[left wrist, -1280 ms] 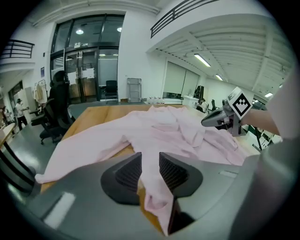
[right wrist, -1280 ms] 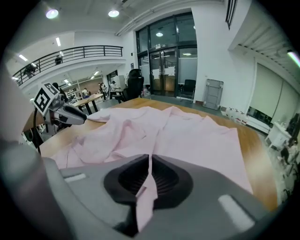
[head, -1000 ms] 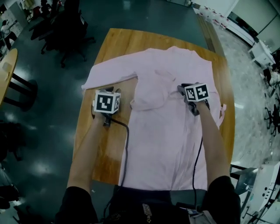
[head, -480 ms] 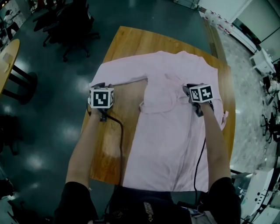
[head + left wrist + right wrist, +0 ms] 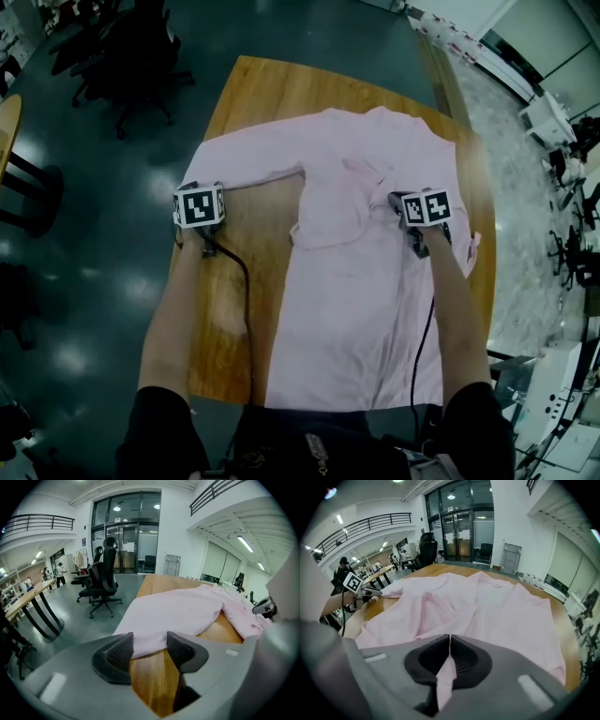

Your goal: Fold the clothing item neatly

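A pink shirt [image 5: 366,253] lies spread on the wooden table [image 5: 267,84], its left sleeve [image 5: 248,159] stretched toward the table's left edge. My left gripper [image 5: 194,197] is at that edge by the sleeve's end. In the left gripper view it [image 5: 149,641] stands open, its jaws having just been opening; the sleeve end [image 5: 154,630] lies at the fingertips and the pads do not press it. My right gripper [image 5: 401,200] rests on the shirt's right side. Its jaws have just been closing, and it [image 5: 450,641] is shut on a fold of pink fabric [image 5: 446,677].
Black office chairs [image 5: 131,56] stand on the dark floor beyond the table's left side, also seen in the left gripper view [image 5: 103,581]. Another wooden table [image 5: 9,122] is at far left. Cables [image 5: 246,281] trail from both grippers toward the person.
My left gripper has moved left, from beside the shirt's body out to the table's left edge by the sleeve end. The right gripper has stayed on the shirt's right side.
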The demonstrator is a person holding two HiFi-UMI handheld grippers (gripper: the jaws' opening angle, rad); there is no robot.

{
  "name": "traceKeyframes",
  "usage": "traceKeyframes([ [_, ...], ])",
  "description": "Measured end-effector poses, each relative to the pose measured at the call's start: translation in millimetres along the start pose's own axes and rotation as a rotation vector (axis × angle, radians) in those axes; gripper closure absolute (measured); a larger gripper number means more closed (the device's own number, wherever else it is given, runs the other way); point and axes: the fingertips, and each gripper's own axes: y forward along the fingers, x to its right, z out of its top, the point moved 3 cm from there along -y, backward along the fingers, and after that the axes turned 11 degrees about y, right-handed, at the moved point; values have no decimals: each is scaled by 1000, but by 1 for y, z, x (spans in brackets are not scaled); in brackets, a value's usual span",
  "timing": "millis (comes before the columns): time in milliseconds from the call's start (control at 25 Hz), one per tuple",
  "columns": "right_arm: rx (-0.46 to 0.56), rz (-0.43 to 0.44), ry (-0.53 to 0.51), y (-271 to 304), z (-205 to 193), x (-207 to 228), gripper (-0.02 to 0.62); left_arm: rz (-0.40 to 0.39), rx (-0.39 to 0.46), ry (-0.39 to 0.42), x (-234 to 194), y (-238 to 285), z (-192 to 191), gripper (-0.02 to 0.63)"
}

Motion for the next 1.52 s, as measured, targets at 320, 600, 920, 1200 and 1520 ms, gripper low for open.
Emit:
traceKeyframes([
  [320,188,196,-27,10,49,-50,539,-29,-6,-14,14,3,1,487],
  [600,251,221,-64,-2,55,-63,494,21,87,1,14,-16,28,563],
  [920,291,300,-83,-34,31,-47,494,117,278,55,43,-70,110,565],
  [1200,335,359,-103,-74,11,-18,494,142,368,221,126,-101,190,565],
  [1520,350,335,-103,-109,-16,35,494,97,435,500,263,-93,236,565],
])
